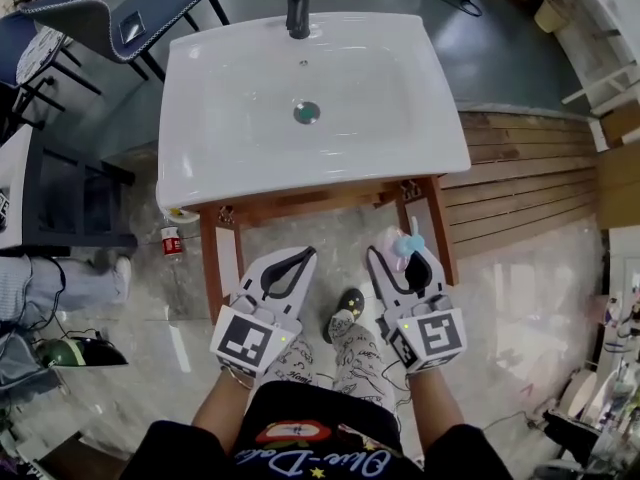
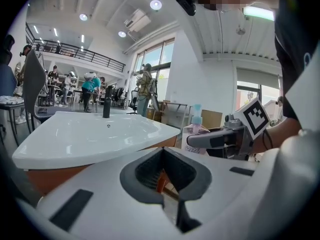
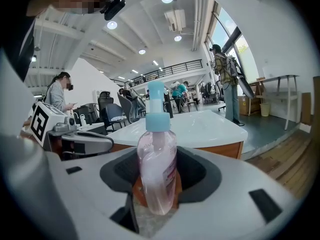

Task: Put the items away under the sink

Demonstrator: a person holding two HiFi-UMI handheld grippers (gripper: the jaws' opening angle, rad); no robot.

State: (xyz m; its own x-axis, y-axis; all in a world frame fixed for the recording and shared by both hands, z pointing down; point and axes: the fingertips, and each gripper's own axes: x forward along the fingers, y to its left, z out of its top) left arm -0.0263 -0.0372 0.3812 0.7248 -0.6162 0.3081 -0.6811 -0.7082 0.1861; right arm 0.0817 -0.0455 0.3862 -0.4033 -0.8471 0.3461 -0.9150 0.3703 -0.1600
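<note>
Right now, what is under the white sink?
A wooden frame carries the sink; between its front legs, glossy floor shows. The sink covers whatever lies further back.

An open, loft-like workspace: a mock-up sink on a wooden stand, office chairs, a railed mezzanine, tall windows.

Space under the sink isn't visible in head view, the basin covers it. Faucet is cut off at the top edge. Pump bottle is mostly masked by the right gripper there (only the blue pump and some pink show). Its label print is unreadable in right gripper view. Left gripper view hides its lower half. Small red-labelled bottle by the stand is too small to identify.
</note>
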